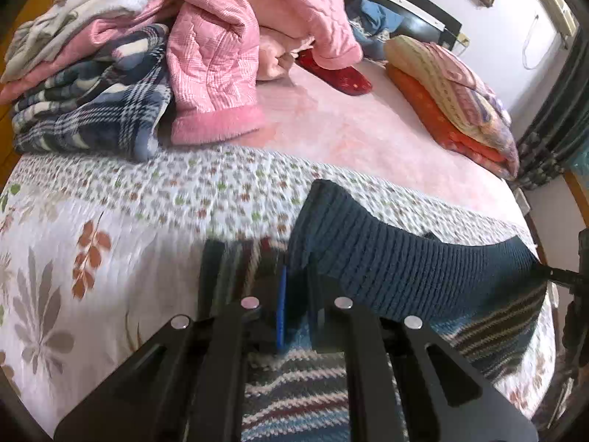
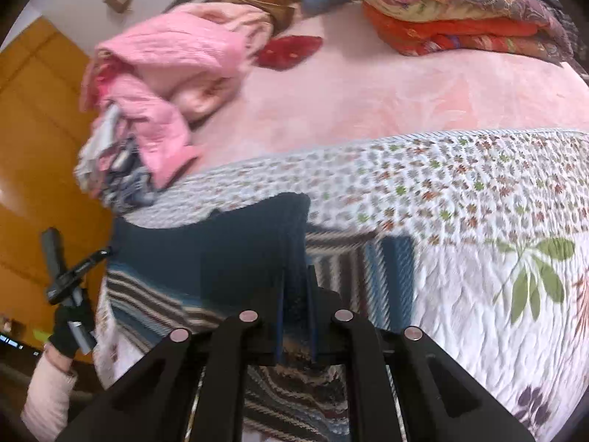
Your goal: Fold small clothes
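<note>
A bed [image 1: 331, 136] fills both views, its far part covered by a pink plush blanket [image 2: 368, 110] and its near part by a white floral quilt [image 1: 110, 221]. At the far side lie a heap of pink padded clothes [image 1: 228, 37] on a blue plaid blanket [image 1: 92, 110], and a stack of folded orange and patterned bedding [image 2: 460, 11].

On the quilt, at the near edge, lies the small knitted sweater [image 1: 397, 269], teal in its ribbed part with brown, white and blue stripes below. Its long axis runs sideways across the bed, between the two tools, and the ribbed teal edge is lifted and stretched taut.

The left gripper [image 1: 294, 294] has its fingers drawn close together on one end of the ribbed band. The right gripper [image 2: 296, 294] pinches the other end the same way; in the left wrist view only its tip shows at the frame's right edge.

The sweater's lower part is hidden behind both tool bodies. Motion blur softens the knit and the quilt print. A gloved hand [image 2: 68, 326] with a pale sleeve shows at the right view's left edge.
</note>
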`<state>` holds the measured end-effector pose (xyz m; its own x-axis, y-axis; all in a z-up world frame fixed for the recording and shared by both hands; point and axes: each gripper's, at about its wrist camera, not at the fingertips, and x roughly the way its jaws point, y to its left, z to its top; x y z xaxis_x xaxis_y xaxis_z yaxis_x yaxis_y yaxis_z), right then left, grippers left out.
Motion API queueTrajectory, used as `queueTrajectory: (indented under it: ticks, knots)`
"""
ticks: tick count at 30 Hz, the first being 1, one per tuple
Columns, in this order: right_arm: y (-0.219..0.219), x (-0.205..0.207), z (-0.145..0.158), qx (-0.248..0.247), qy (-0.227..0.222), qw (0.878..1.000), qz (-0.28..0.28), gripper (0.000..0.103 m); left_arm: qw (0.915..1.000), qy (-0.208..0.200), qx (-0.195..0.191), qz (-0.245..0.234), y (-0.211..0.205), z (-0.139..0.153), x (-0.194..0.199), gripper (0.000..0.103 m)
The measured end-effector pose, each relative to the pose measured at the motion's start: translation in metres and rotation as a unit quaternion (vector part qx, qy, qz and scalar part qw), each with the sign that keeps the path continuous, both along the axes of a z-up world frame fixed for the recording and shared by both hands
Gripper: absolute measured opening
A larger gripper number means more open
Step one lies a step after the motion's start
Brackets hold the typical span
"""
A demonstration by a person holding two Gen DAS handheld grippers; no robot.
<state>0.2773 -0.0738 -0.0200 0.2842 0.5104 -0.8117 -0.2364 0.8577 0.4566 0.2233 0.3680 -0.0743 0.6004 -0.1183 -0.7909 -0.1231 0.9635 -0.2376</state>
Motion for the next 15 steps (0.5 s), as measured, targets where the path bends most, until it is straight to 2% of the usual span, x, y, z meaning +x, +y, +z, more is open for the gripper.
queueTrajectory:
  ticks: [4, 8, 11, 15]
  knots:
    - [0.012, 0.025, -0.036, -0.039, 0.032, 0.999, -0.009, 0.010, 0.9991, 0.037, 0.018, 0.000, -0.007, -0.039, 0.027, 0.008]
    - [0.018, 0.029, -0.064, -0.071, 0.047, 0.996, -0.011, 0.010, 0.9971, 0.067, 0.036, -0.001, -0.011, -0.069, 0.035, 0.008]
    - [0.018, 0.028, -0.081, -0.086, 0.058, 0.994, -0.018, 0.012, 0.9954, 0.085, 0.043, 0.002, -0.007, -0.082, 0.035, 0.013]
    - [0.023, 0.017, -0.089, -0.114, 0.056, 0.992, -0.016, 0.020, 0.9948, 0.097, 0.030, 0.012, 0.001, -0.077, 0.028, 0.022]
